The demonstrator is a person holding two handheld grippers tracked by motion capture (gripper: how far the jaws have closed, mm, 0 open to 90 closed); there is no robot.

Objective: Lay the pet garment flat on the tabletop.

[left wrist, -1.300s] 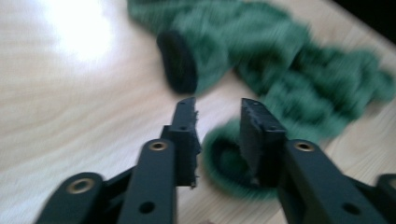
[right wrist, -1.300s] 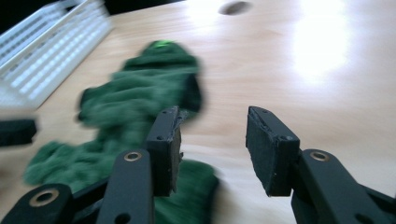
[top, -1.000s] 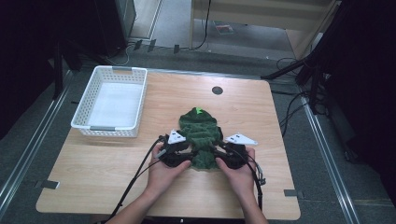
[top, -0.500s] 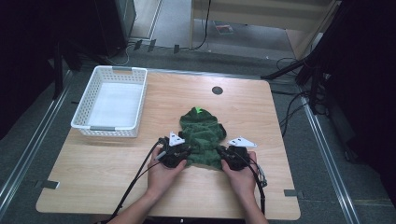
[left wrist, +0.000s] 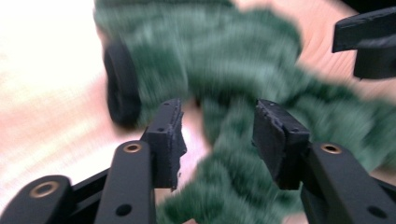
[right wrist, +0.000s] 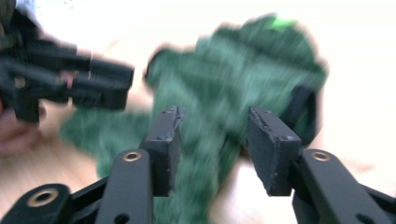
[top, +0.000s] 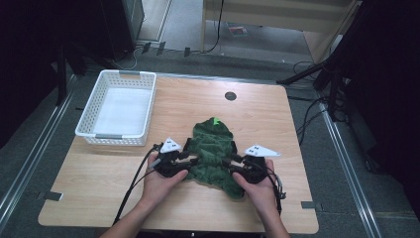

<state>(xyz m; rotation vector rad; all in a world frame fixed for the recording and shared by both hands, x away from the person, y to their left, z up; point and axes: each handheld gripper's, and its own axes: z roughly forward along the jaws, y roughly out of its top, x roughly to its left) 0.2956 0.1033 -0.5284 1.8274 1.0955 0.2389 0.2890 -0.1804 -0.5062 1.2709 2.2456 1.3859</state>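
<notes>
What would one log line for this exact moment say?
left gripper: open, just reopened, over green garment | right gripper: open, just reopened, same garment | white basket: aside

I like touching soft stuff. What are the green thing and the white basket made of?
The green garment looks like fuzzy fleece or plush knit: matte, shaggy nap, soft folds. The white basket looks like hard moulded plastic, smooth, with walls pierced by rows of small holes.
</notes>
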